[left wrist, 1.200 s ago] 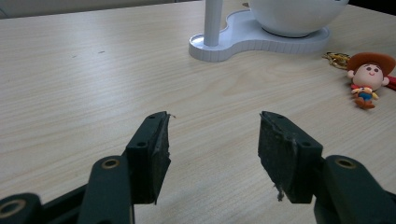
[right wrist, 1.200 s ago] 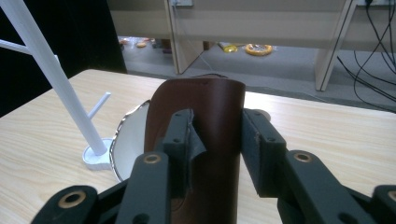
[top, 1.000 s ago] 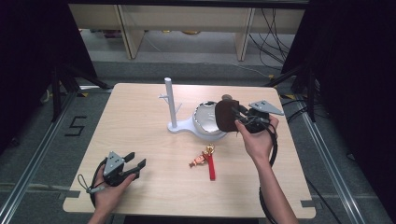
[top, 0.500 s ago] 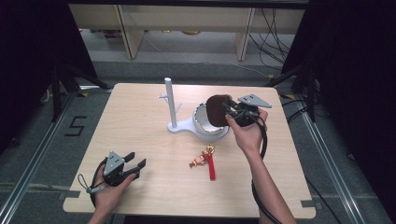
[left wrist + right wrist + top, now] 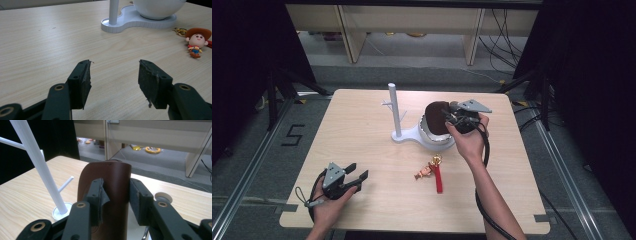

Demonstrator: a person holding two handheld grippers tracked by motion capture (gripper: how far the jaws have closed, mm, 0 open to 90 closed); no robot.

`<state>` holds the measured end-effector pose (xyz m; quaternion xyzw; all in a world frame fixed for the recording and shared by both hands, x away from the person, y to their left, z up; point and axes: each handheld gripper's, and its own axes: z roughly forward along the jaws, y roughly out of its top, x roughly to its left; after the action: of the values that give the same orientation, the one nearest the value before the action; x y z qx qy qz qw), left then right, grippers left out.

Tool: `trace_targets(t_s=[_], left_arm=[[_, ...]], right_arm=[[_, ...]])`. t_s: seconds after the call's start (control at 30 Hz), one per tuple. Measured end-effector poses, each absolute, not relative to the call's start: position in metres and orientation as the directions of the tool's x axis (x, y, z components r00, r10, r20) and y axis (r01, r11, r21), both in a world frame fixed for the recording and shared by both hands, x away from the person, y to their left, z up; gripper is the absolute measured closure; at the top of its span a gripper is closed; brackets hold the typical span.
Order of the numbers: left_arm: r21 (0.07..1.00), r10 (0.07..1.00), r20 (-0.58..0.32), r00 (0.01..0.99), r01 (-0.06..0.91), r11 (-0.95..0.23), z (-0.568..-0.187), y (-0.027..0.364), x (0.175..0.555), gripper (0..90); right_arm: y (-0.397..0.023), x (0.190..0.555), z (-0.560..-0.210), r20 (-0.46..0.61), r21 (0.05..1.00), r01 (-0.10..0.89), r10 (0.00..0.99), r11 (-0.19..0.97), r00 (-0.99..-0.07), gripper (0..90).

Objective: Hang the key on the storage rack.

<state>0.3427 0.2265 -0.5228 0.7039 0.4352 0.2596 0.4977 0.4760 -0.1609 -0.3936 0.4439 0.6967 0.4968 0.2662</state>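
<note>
My right gripper (image 5: 451, 118) is shut on a brown leather case (image 5: 435, 117), holding it upright just above the white bowl (image 5: 435, 140). In the right gripper view the case (image 5: 110, 176) stands between the two black jaws of this gripper (image 5: 116, 187), pinched from both sides. The bowl sits on a white base with a thin upright post (image 5: 393, 109) that has short side pegs. At the near left of the table my left gripper (image 5: 357, 178) rests low and open, with nothing between its jaws (image 5: 113, 72).
A small cowboy-doll keychain (image 5: 432, 171) with a red strap lies on the wooden table (image 5: 362, 140) in front of the bowl; the doll (image 5: 196, 40) is to the right of the left gripper. Shelving and cables lie beyond the far edge.
The right hand has carried the brown case leftward, from beside the bowl's right rim to above the bowl. The left gripper has stayed where it was.
</note>
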Motion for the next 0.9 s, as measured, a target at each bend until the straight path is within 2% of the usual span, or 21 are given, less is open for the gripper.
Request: trace_targets(t_s=[0.7, 0.87, 0.9], left_arm=[[0.927, 0.87, -0.065, 0.489, 0.351, -0.129, -0.523, 0.225, 0.343, 42.6], [0.928, 0.869, -0.062, 0.49, 0.35, -0.131, -0.523, 0.225, 0.342, 42.6], [0.928, 0.868, -0.062, 0.493, 0.348, -0.131, -0.523, 0.225, 0.343, 42.6]], right_arm=[[-0.16, 0.489, -0.423, 0.048, 0.926, 0.346, 0.861, 0.152, -0.507, 63.0], [-0.16, 0.494, -0.431, -0.003, 0.922, 0.327, 0.85, 0.207, -0.528, 58.3], [-0.162, 0.496, -0.434, 0.008, 0.917, 0.342, 0.849, 0.204, -0.528, 53.0]])
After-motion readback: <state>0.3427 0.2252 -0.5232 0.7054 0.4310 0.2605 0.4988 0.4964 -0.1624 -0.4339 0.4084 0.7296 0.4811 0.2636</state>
